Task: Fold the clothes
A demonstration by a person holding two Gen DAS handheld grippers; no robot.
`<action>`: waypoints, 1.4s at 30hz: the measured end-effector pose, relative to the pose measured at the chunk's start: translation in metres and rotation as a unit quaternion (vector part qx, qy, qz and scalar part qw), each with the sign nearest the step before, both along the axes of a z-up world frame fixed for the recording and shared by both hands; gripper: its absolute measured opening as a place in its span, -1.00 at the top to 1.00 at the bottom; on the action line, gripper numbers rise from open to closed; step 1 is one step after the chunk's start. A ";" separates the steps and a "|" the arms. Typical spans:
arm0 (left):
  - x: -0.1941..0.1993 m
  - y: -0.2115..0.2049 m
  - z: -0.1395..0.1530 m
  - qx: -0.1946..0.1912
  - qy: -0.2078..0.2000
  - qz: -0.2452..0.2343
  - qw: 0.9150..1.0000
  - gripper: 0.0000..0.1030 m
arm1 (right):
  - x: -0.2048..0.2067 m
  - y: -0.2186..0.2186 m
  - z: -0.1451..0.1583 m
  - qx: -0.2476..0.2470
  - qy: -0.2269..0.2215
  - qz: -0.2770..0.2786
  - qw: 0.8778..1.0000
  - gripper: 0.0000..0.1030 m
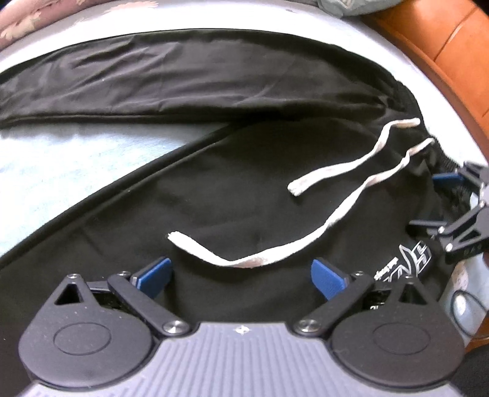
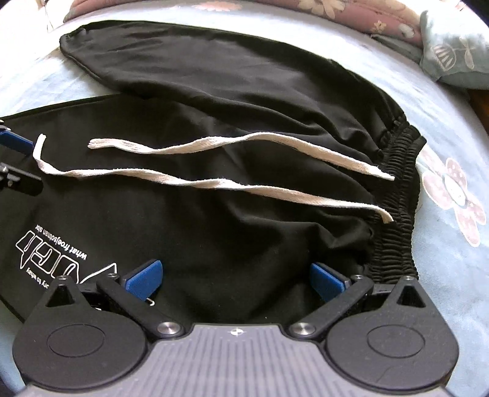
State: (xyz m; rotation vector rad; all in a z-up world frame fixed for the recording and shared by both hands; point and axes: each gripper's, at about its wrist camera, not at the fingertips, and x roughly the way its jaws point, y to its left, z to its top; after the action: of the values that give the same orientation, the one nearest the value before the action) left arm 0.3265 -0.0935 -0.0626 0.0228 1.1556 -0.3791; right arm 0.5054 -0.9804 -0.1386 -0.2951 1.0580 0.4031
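Black track pants (image 1: pixel 214 189) (image 2: pixel 244 91) lie spread on a light-blue flowered bedsheet (image 1: pixel 61 171) (image 2: pixel 452 259), the two legs parted in a V. Two white drawstrings (image 1: pixel 336 171) (image 2: pixel 214 146) trail from the elastic waistband (image 2: pixel 397 198) across the fabric. A white printed logo (image 2: pixel 45 253) (image 1: pixel 418 259) marks the near hip. My left gripper (image 1: pixel 241 274) (image 2: pixel 21 158) hovers open over the near leg by a drawstring end. Over the hip, just inside the waistband, my right gripper (image 2: pixel 235 278) (image 1: pixel 434 201) is open too. Neither holds cloth.
A brown wooden bed frame (image 1: pixel 443 45) curves past the waistband side. A grey-green pillow (image 2: pixel 452 52) and a floral blanket (image 2: pixel 351 12) lie at the far edge of the bed. Bare sheet shows between the two legs and beyond the waistband.
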 end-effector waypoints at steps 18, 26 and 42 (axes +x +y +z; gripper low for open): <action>0.012 -0.014 0.006 -0.003 -0.007 0.000 1.000 -0.90 | 0.030 -0.013 0.051 0.089 -0.009 -0.039 0.995 -1.00; 0.014 0.000 0.010 -0.010 -0.016 0.023 1.000 -0.90 | 0.028 -0.007 0.038 0.088 0.014 -0.041 0.995 -1.00; 0.011 0.001 -0.002 -0.005 -0.002 0.016 1.000 -0.91 | 0.073 -0.103 0.118 0.074 -0.103 -0.092 0.988 -1.00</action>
State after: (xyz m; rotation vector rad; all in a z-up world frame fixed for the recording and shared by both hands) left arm 0.3378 -0.0929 -0.0649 -0.0030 1.1480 -0.3572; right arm 0.5788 -1.0837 -0.0202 -0.1028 0.8398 0.2757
